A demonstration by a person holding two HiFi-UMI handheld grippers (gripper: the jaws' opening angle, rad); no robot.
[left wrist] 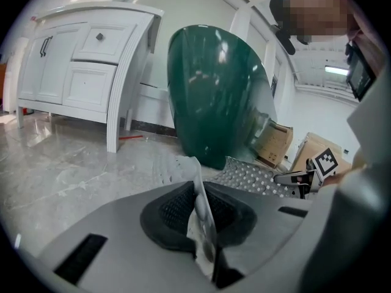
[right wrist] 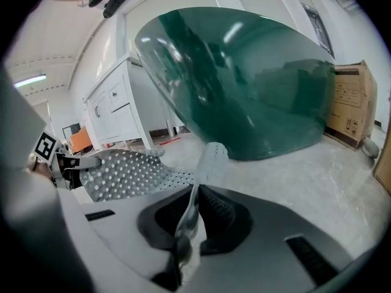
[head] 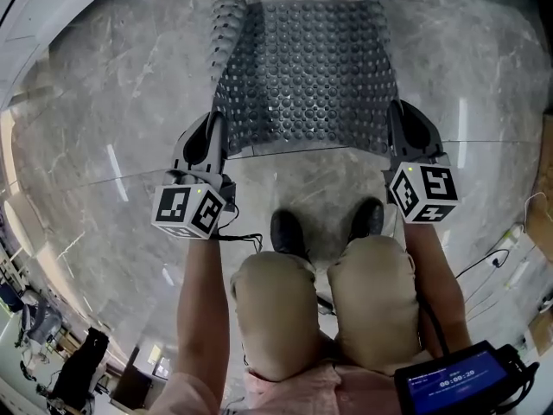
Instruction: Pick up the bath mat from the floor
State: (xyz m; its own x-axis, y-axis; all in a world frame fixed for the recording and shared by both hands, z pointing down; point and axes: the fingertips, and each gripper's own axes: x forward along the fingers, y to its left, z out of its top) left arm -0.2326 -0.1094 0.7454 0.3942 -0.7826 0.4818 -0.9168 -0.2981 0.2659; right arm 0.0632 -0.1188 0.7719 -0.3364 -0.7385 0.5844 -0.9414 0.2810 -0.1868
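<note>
The bath mat [head: 307,76] is a clear grey sheet studded with round bumps, stretched between the two grippers above the marble floor. Its far left corner curls over. My left gripper [head: 218,124] is shut on the mat's near left edge; in the left gripper view the thin edge [left wrist: 200,212] stands pinched between the dark pads. My right gripper [head: 396,121] is shut on the near right edge, and the right gripper view shows that edge [right wrist: 194,203] clamped in the jaws, with the dotted mat [right wrist: 125,173] sagging to the left.
A large dark green tub [left wrist: 217,96] stands ahead, beside a white cabinet [left wrist: 79,72]. Cardboard boxes [right wrist: 349,105] lie to the tub's right. The person's shoes [head: 289,230] and knees are just behind the mat. Cables [head: 505,253] trail on the floor at right.
</note>
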